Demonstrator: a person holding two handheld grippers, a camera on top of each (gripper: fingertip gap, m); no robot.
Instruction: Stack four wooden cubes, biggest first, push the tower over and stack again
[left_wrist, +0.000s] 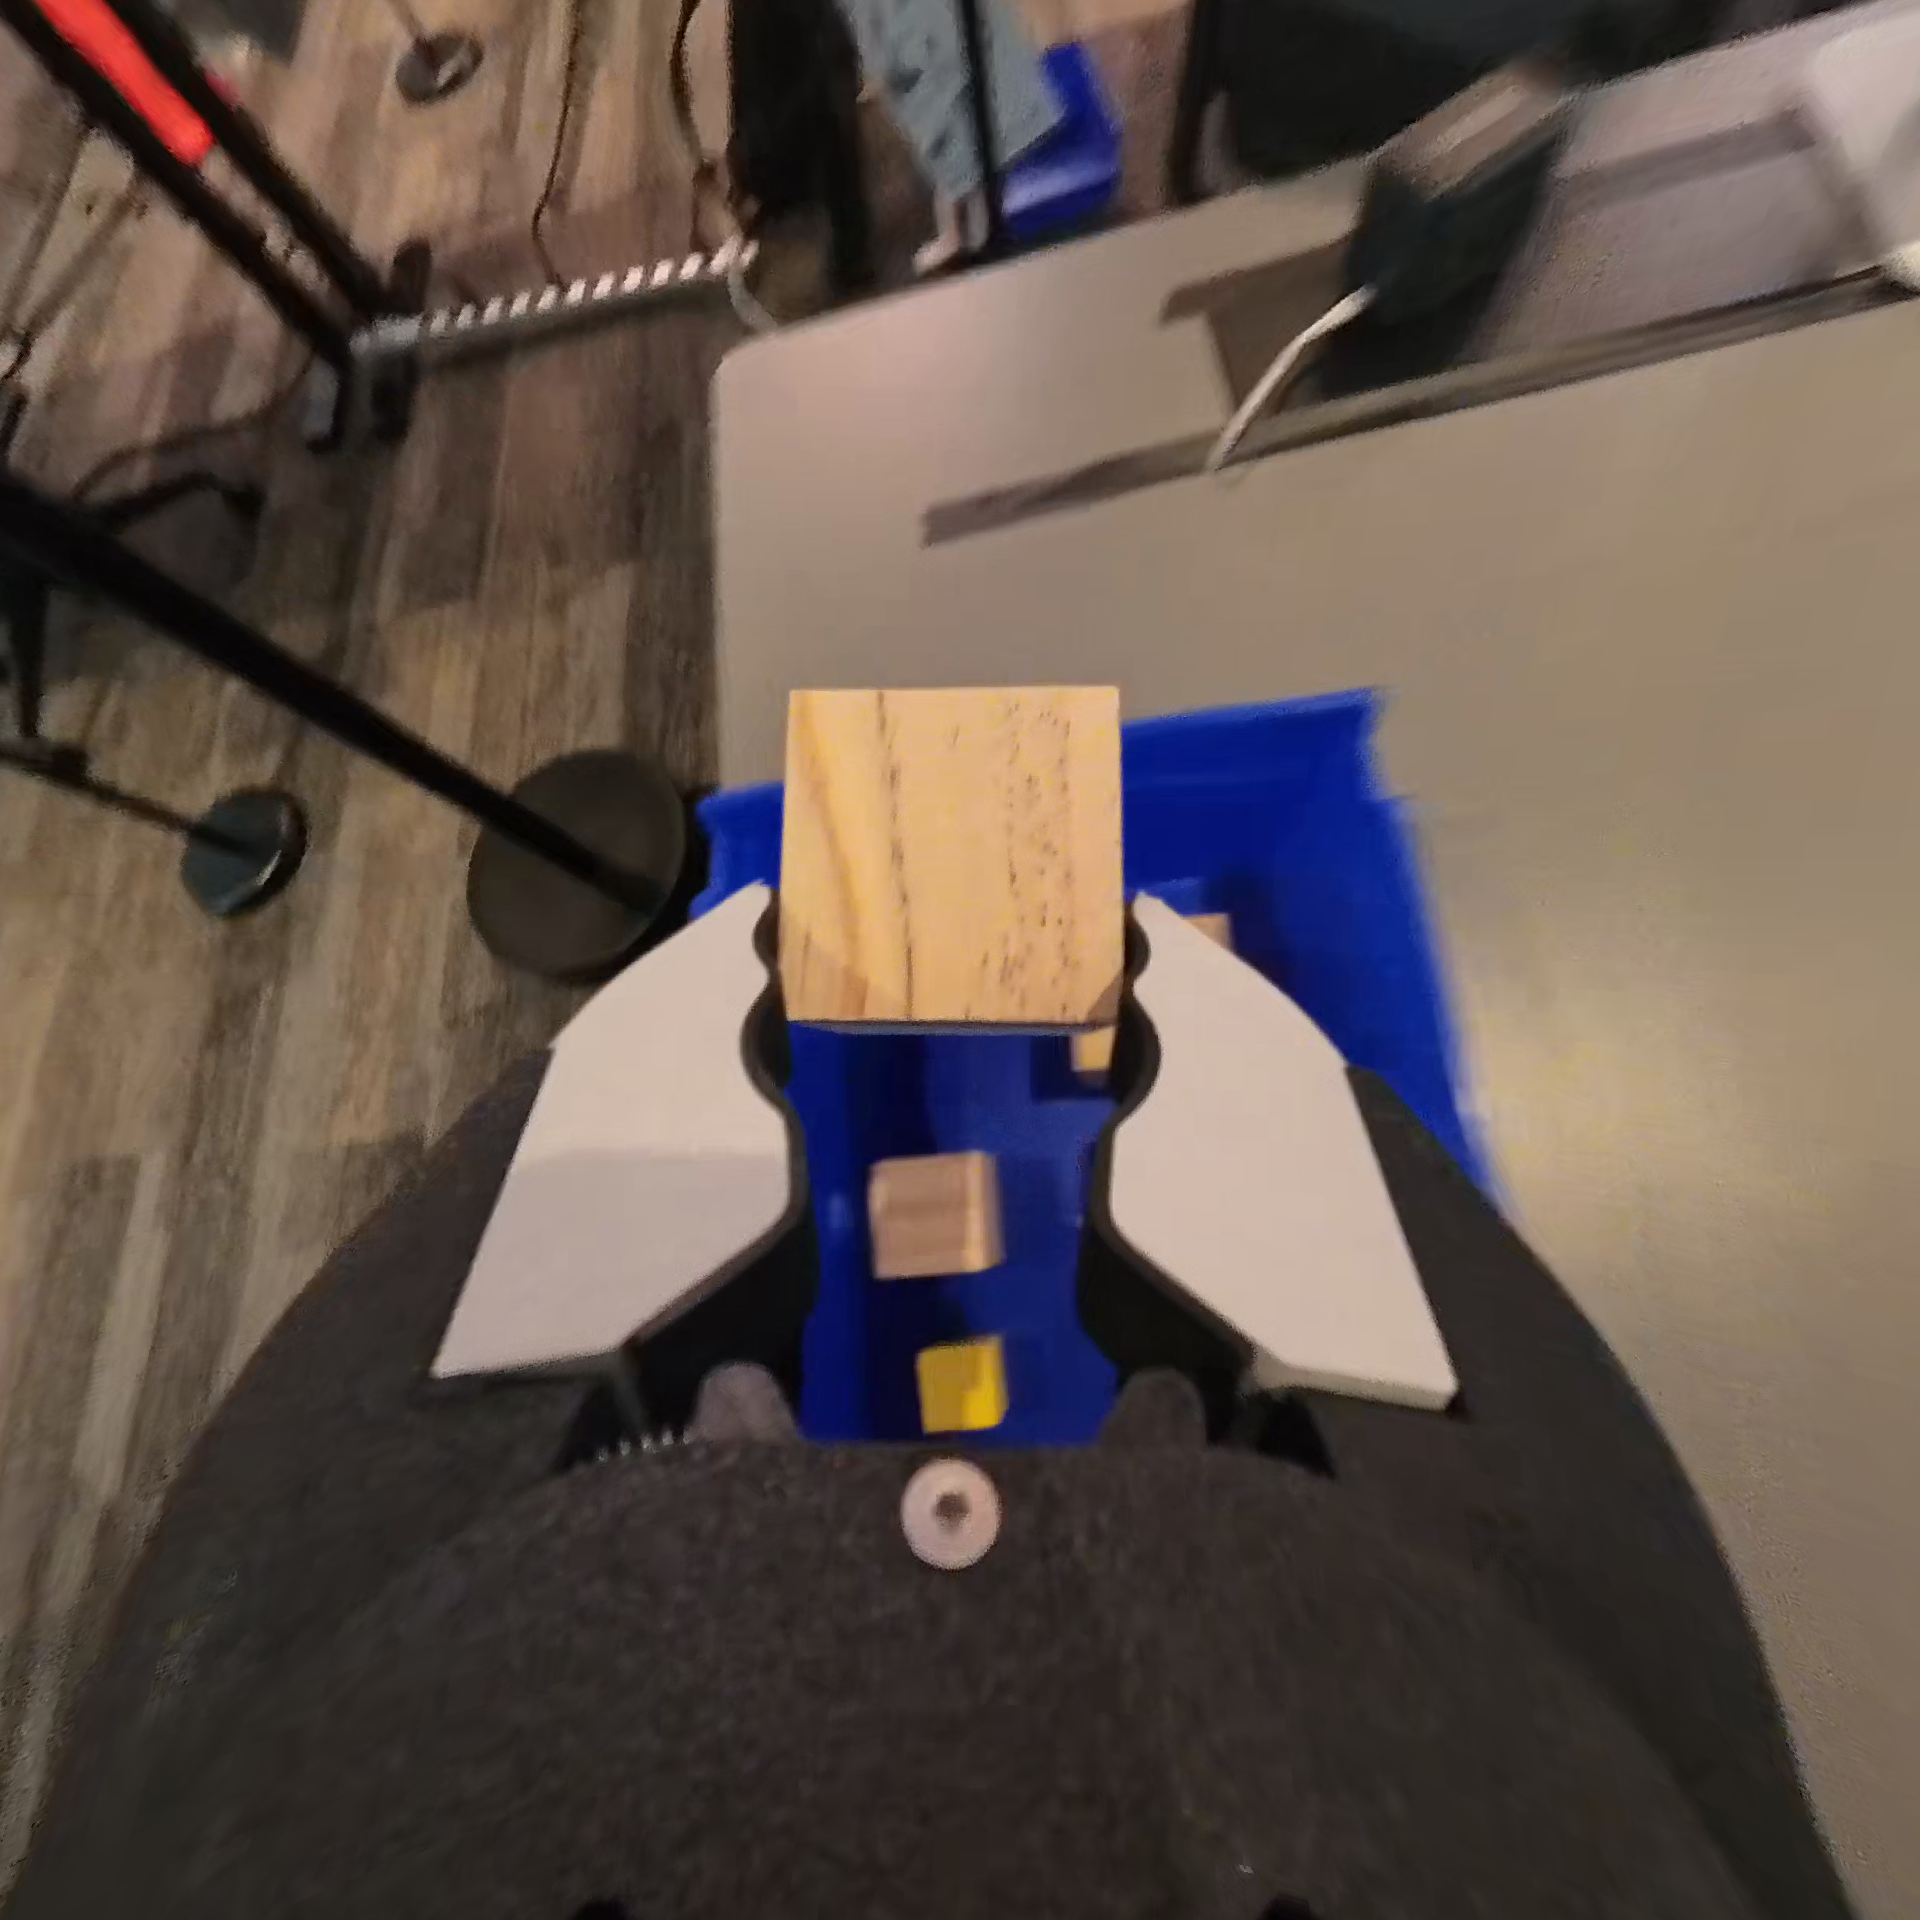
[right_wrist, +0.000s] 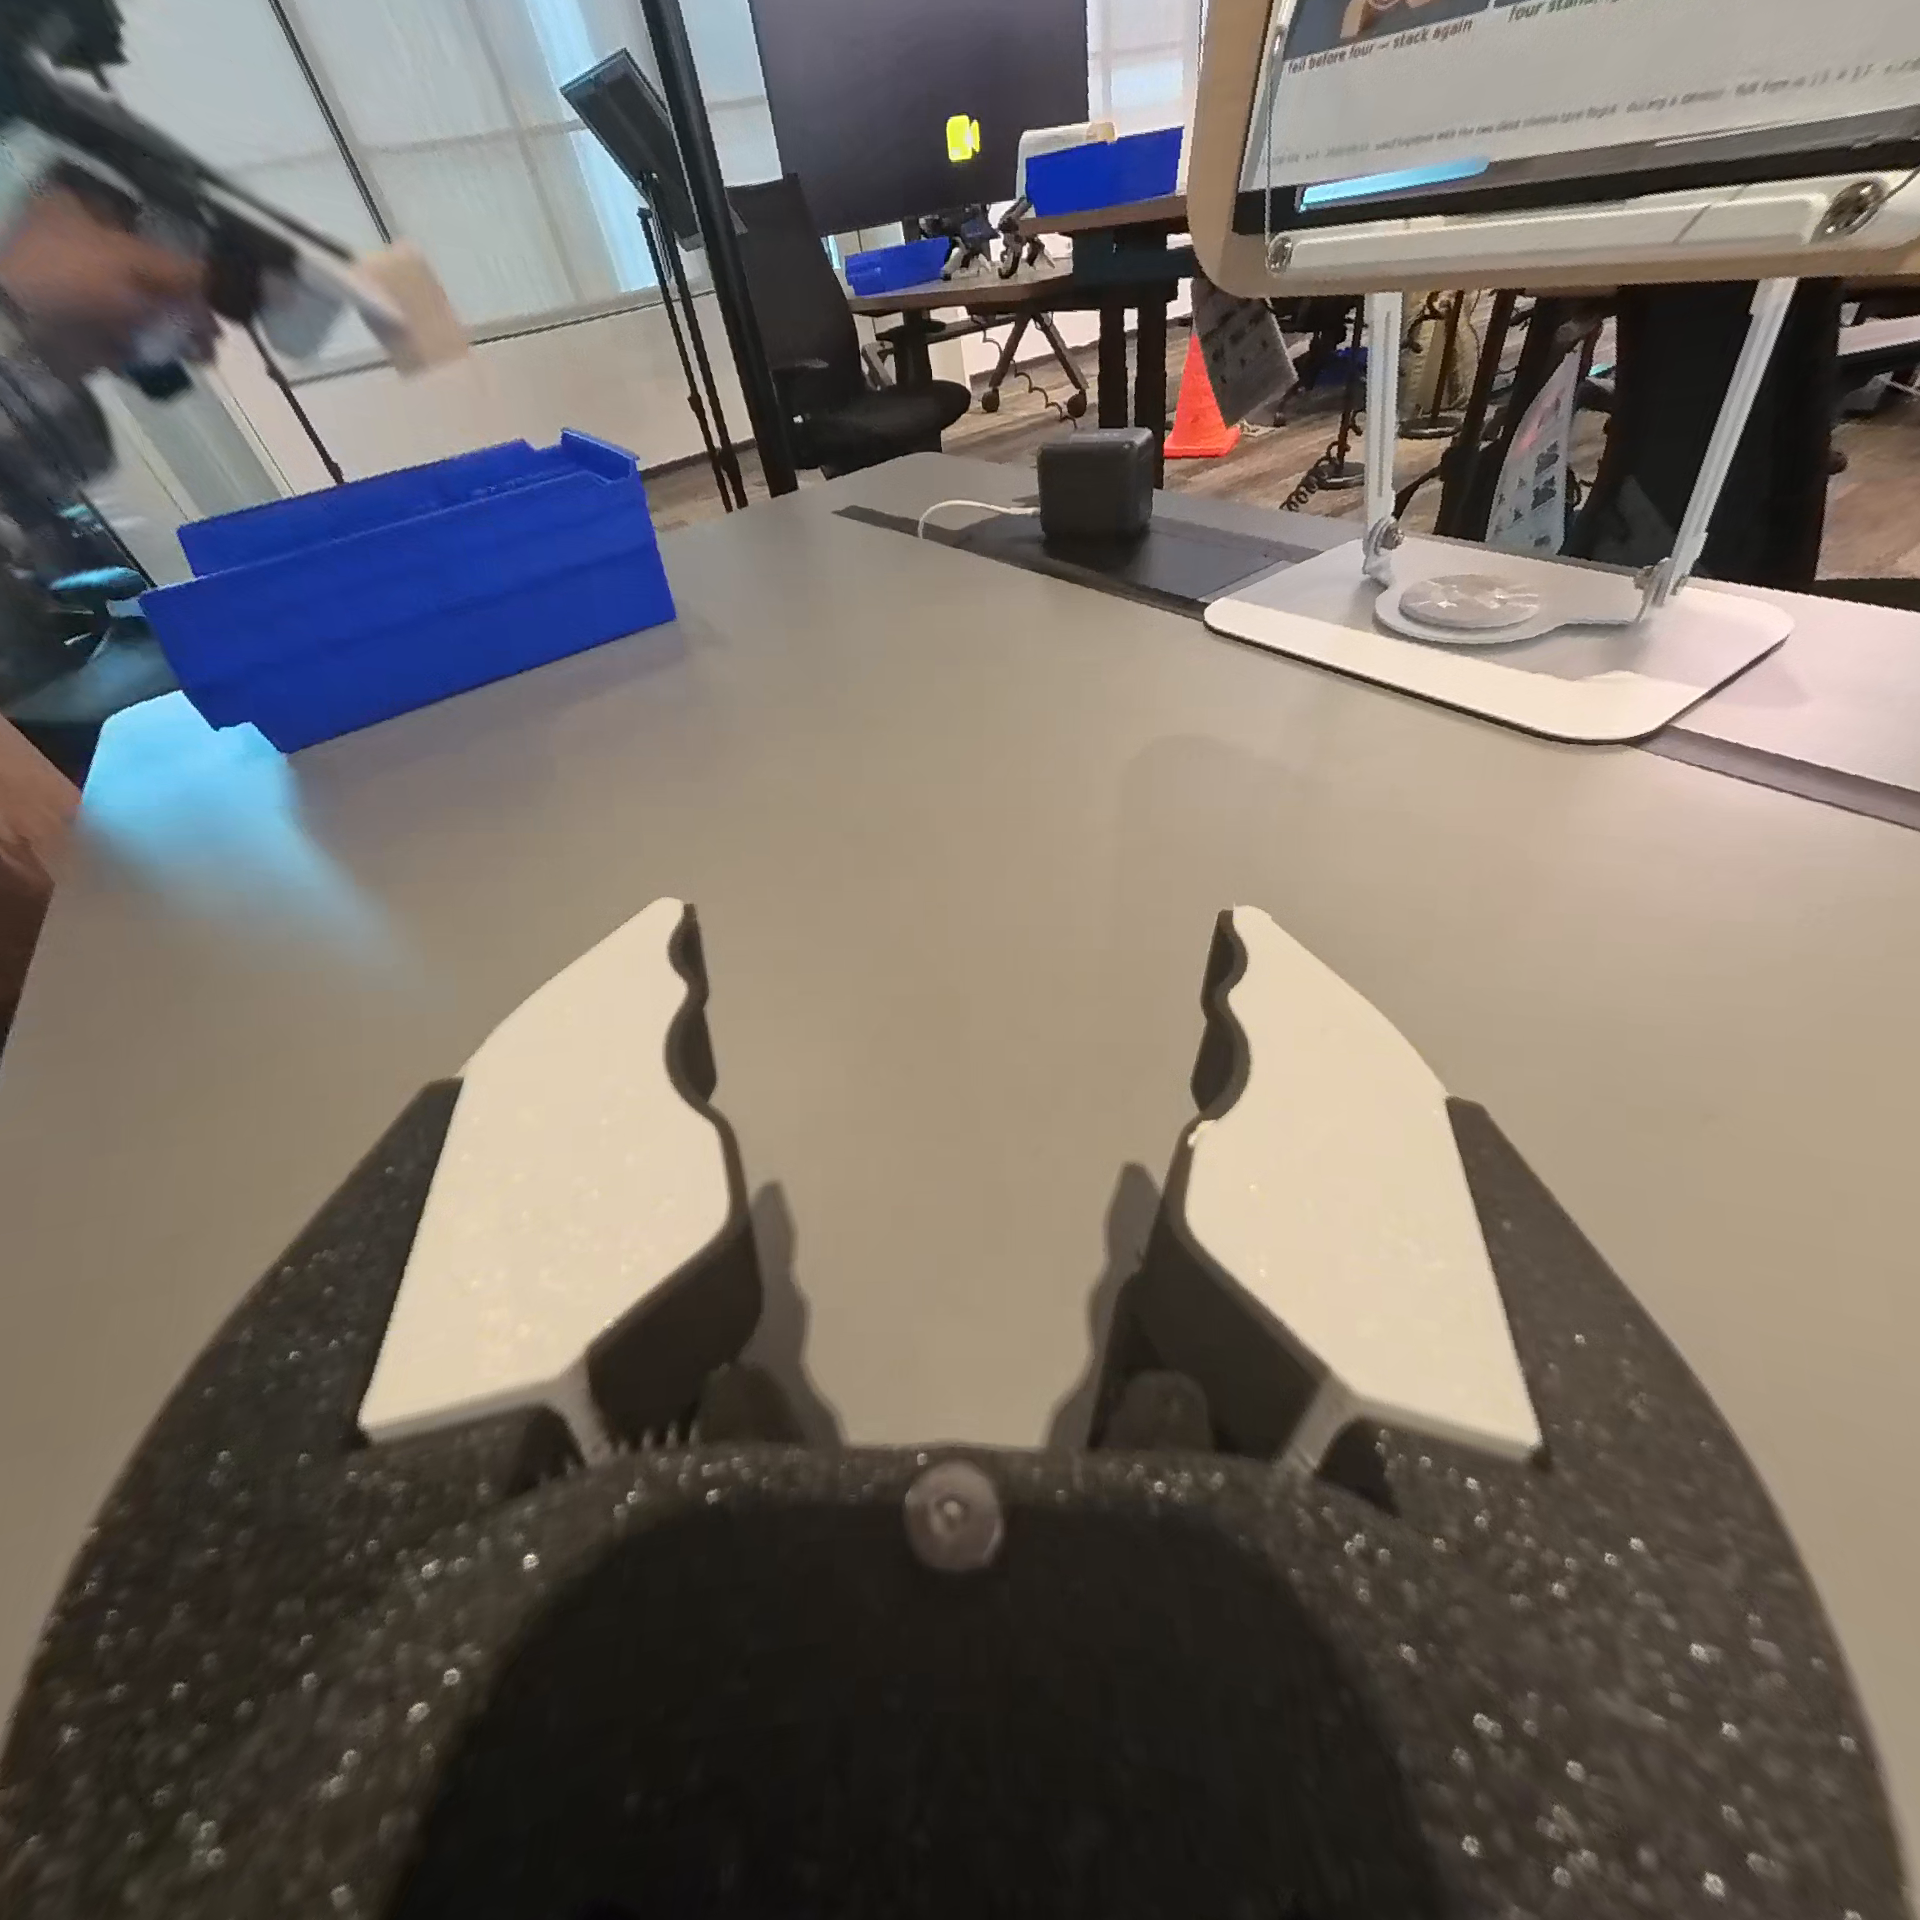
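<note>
Holding the large wooden cube (left_wrist: 951, 857) above the blue bin (left_wrist: 1299, 831), the left gripper (left_wrist: 951, 961) has its jaws clamped on it. Best set it flat on the bare tabletop (right_wrist: 987, 779), where the right gripper (right_wrist: 956, 997) waits, jaws wide and empty.

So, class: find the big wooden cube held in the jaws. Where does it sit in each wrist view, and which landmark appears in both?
Left wrist view: the big wooden cube fills the centre, clamped by the left gripper above the blue bin.
Right wrist view: the cube is blurred at upper left, held up above the bin.
Shared landmark: the blue bin on the grey table.
</note>
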